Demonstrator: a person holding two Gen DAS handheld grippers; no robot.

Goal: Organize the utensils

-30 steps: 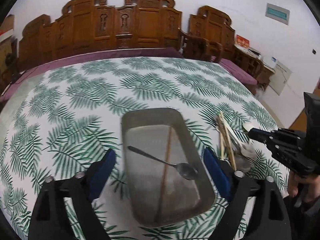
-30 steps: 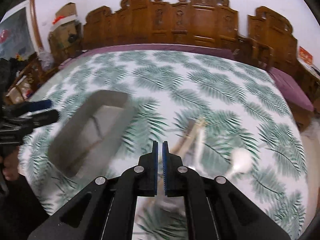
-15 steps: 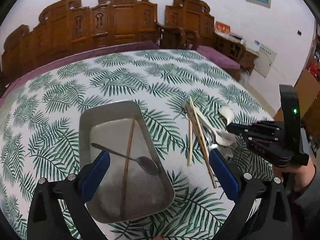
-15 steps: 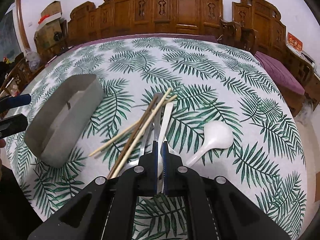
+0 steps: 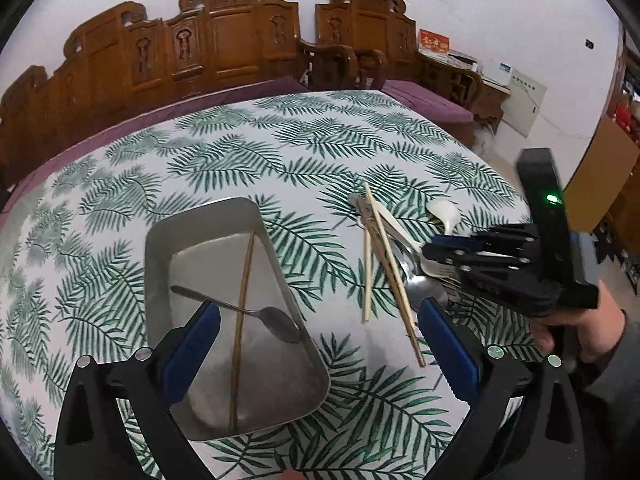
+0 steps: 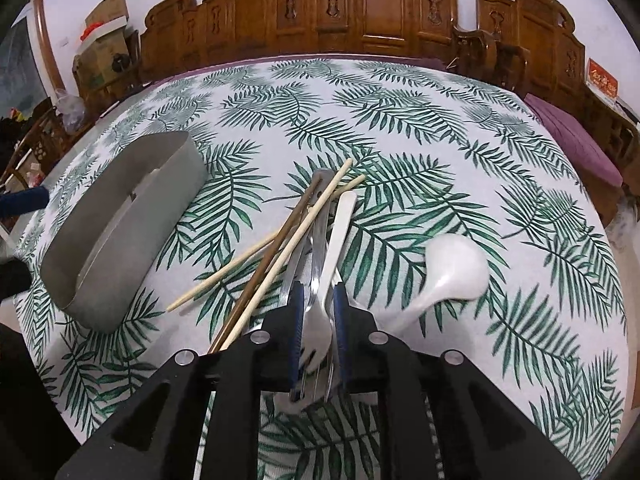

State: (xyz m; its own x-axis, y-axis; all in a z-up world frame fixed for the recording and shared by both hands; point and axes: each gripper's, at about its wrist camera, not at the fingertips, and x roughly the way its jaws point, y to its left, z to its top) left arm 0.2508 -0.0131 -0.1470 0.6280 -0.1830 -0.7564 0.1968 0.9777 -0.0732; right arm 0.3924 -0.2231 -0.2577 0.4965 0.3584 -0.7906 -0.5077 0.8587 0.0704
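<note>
A metal tray (image 5: 208, 220) sits at lower centre of the left wrist view on a surface (image 5: 280, 152) covered in a green palm-leaf cloth. Inside the tray lie a steel spoon (image 5: 256, 314), its bowl toward the right wall, and a single brown chopstick (image 5: 242, 320) running lengthwise beneath the spoon's handle. The left claw (image 5: 316, 344) is spread wide and holds nothing, its blue pads (image 5: 192, 344) framing the near end of the tray from above.

To the right of the tray, apart from it, a loose heap of utensils rests on the cloth: pale chopsticks (image 5: 388, 256), steel cutlery, and a white plastic spoon (image 5: 444, 212) at the far edge of the heap. The right claw (image 5: 432, 248) comes in from the right edge of that frame, held in a bare hand (image 5: 576, 328), its tips down among the heap.

In the right wrist view, the right claw (image 6: 316, 308) stands partly open at lower centre, its narrow gap straddling a steel fork (image 6: 316, 320) and the near end of a white flat handle (image 6: 340, 232); whether the pads are pressing on them cannot be told. Chopsticks (image 6: 280, 248), two pale and one dark, fan out to the left of the claw, crossing the cutlery. The white plastic spoon (image 6: 452, 268) lies at right, bowl away from the claw. The tray (image 6: 120, 224) appears at left, side wall toward the camera.

Carved wooden chairs (image 6: 360, 12) line the far side of the surface.
</note>
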